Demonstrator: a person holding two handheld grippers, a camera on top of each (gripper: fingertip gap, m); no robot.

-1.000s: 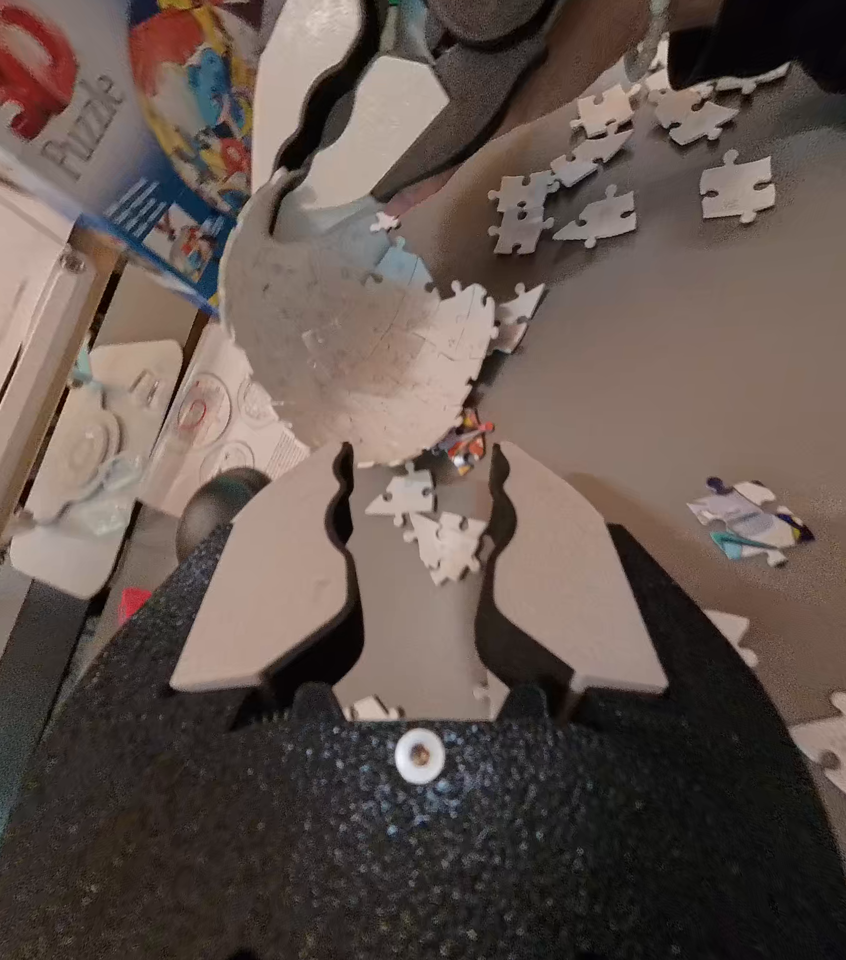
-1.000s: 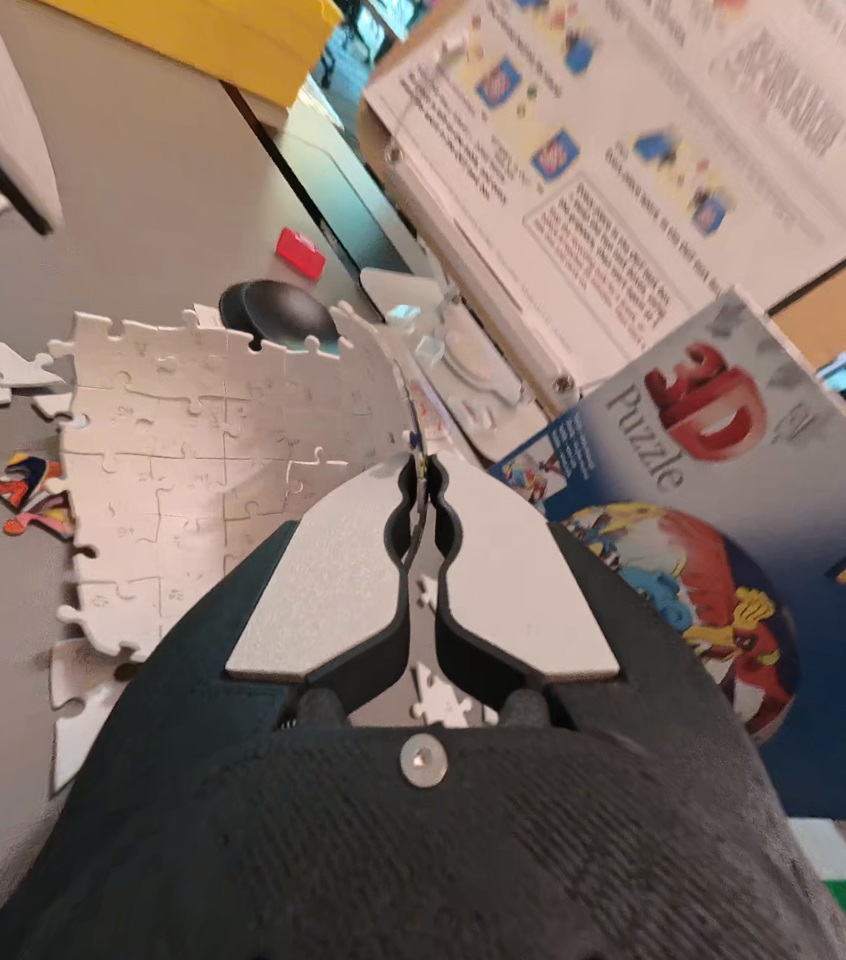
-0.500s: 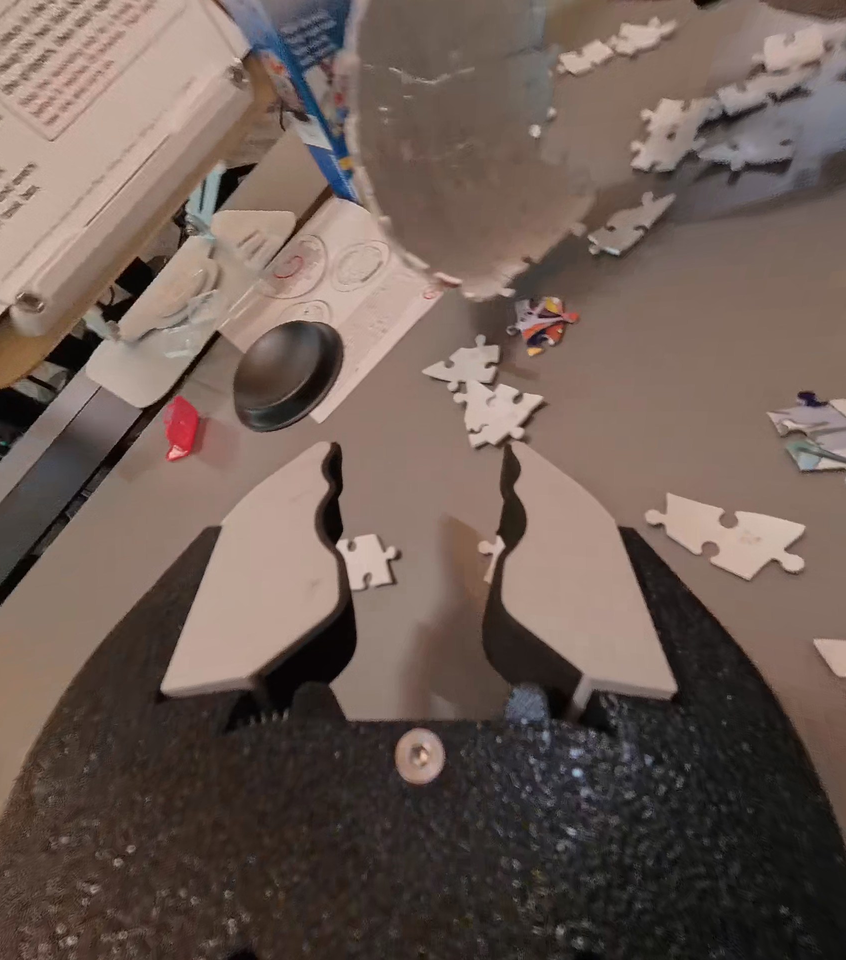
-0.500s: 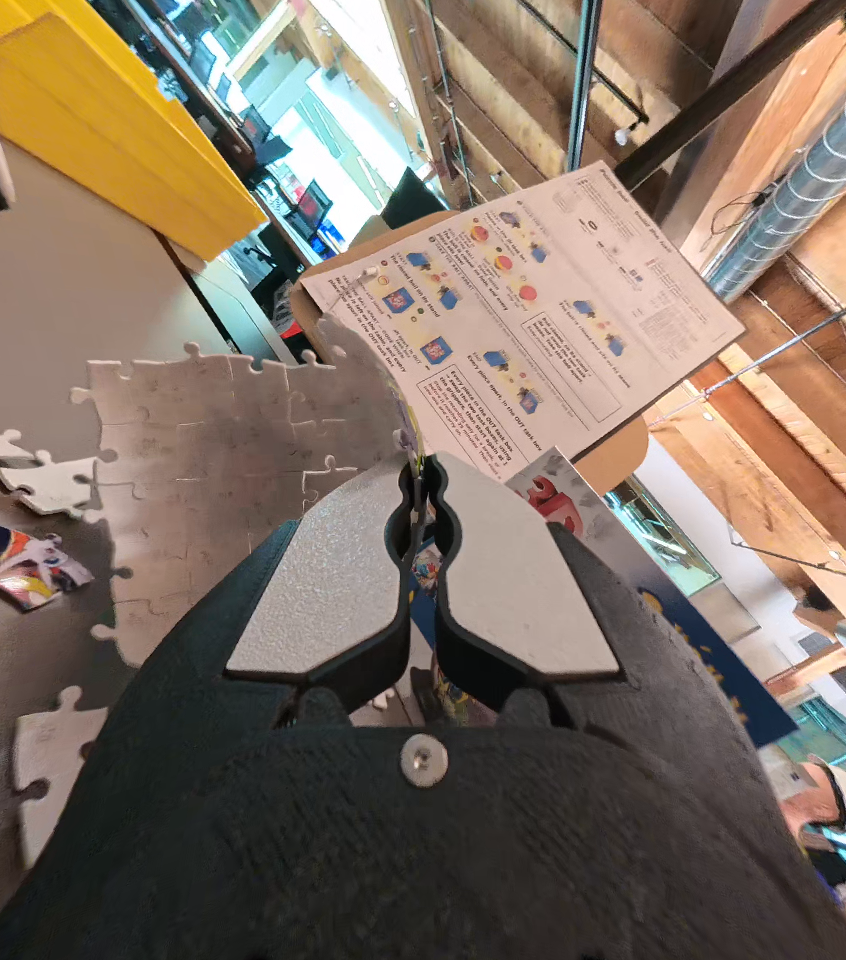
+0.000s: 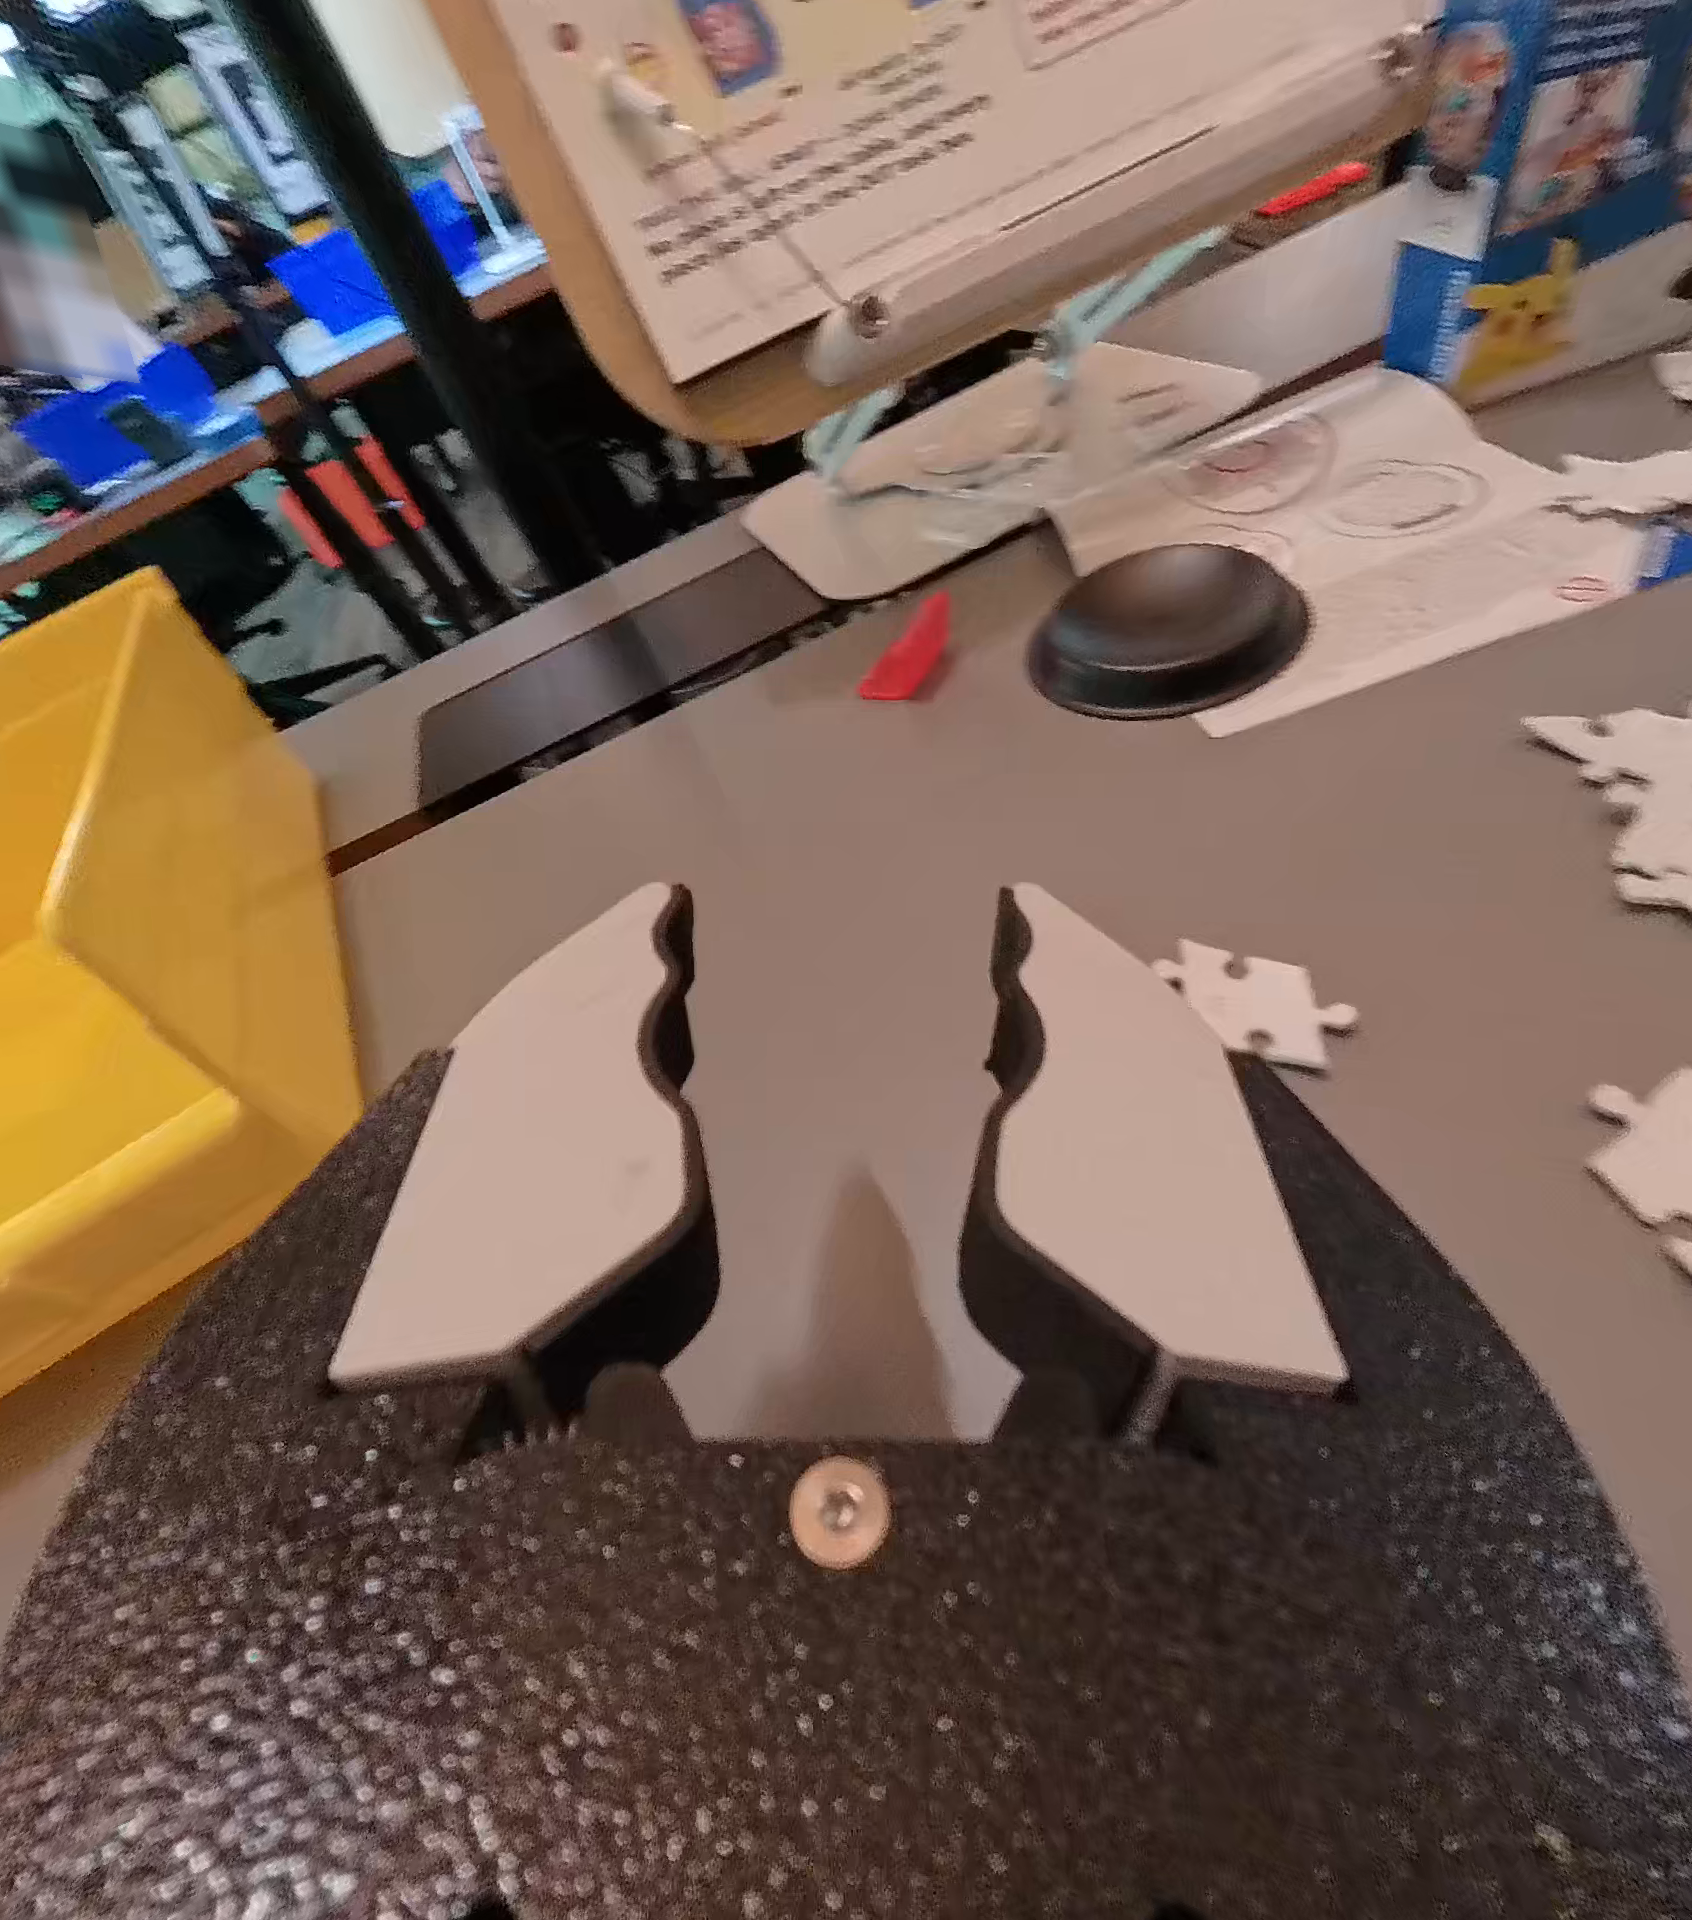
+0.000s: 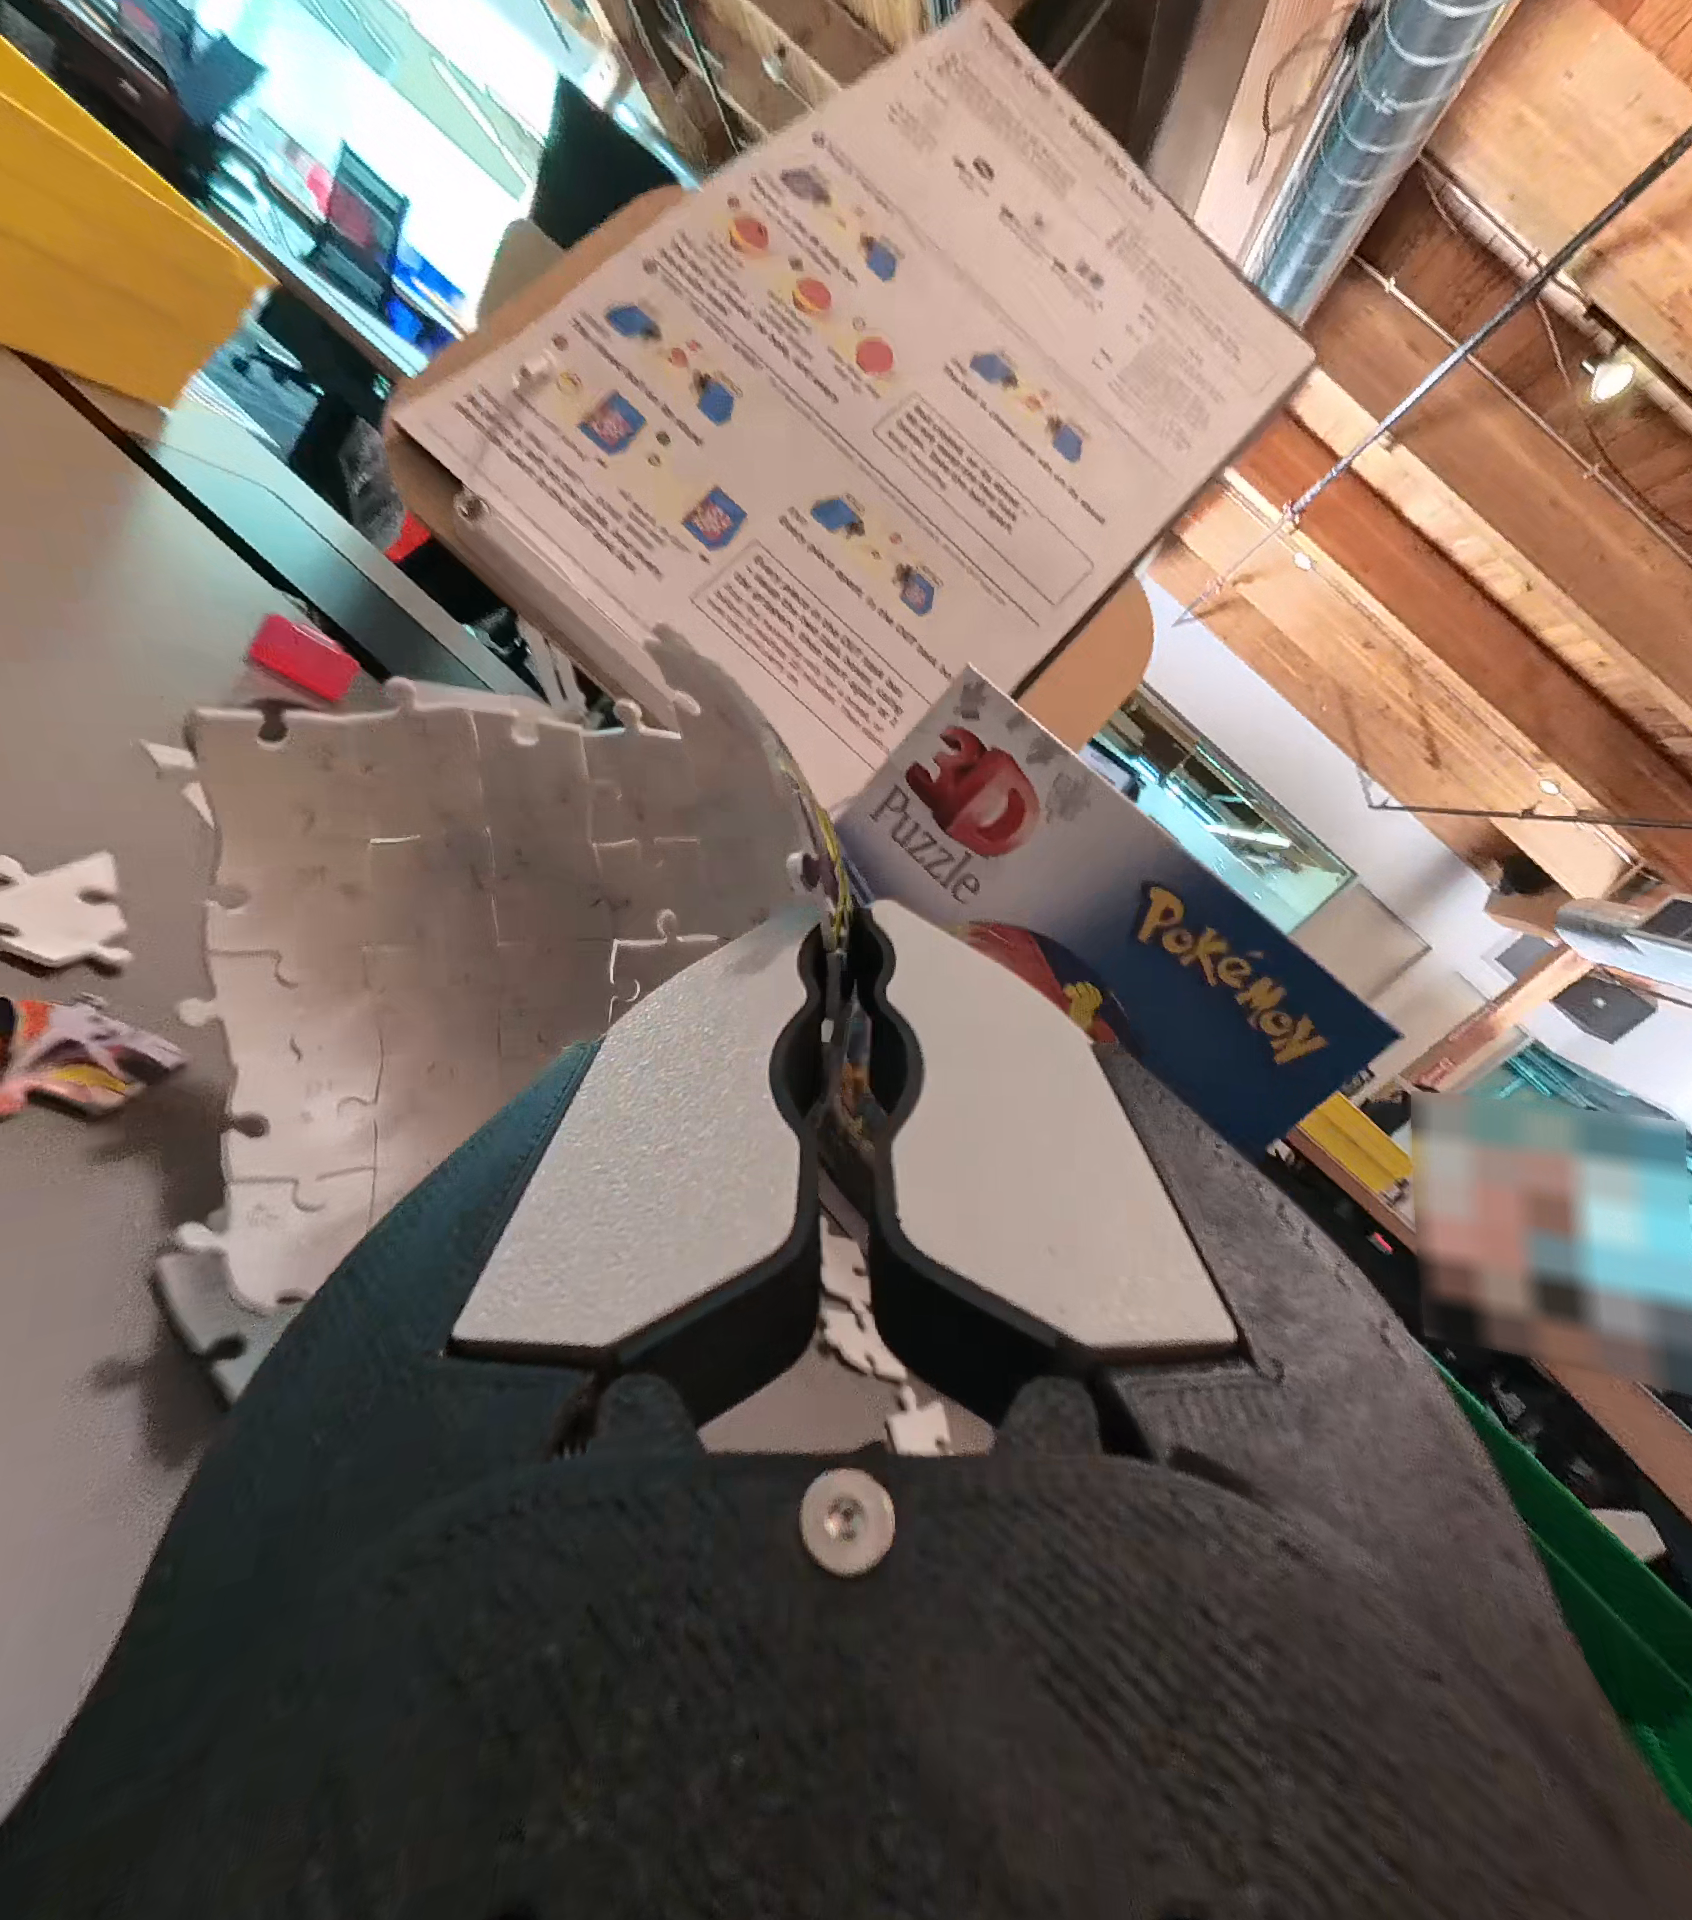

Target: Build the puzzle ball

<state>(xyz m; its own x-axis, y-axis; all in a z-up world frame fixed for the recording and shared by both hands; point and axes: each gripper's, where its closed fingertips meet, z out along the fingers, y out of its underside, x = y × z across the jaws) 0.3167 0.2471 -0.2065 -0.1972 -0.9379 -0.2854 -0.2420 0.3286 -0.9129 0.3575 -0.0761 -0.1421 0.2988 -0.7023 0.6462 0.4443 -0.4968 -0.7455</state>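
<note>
My right gripper (image 6: 842, 935) is shut on the rim of the partly built puzzle ball (image 6: 426, 935), a curved white shell of joined pieces held above the grey table (image 6: 21, 623). My left gripper (image 5: 842, 914) is open and empty above the table (image 5: 842, 790). The shell does not show in the left wrist view. Loose white pieces (image 5: 1257, 1003) lie to the right of the left gripper, with a joined white cluster (image 5: 1683, 821) farther right. A colourful face-up piece (image 6: 42, 1049) lies on the table to the left of the shell.
A yellow bin (image 5: 63, 987) stands at the left. A black round stand (image 5: 1169, 634), a red block (image 5: 909, 665) and a white instruction sheet (image 5: 1424, 561) lie at the back. The puzzle box (image 6: 1112, 935) and a clipboard with a printed page (image 6: 842, 395) stand behind. Tip to tip, the grippers are about 35 cm apart. The red block (image 5: 909, 665) lies around 20 cm away from my left fingertips. Look for it in the right wrist view (image 6: 279, 651) too.
My left gripper has swung left and away from the shell, which has left its view; the yellow bin has come in. My right gripper still grips the shell and has tilted slightly.
</note>
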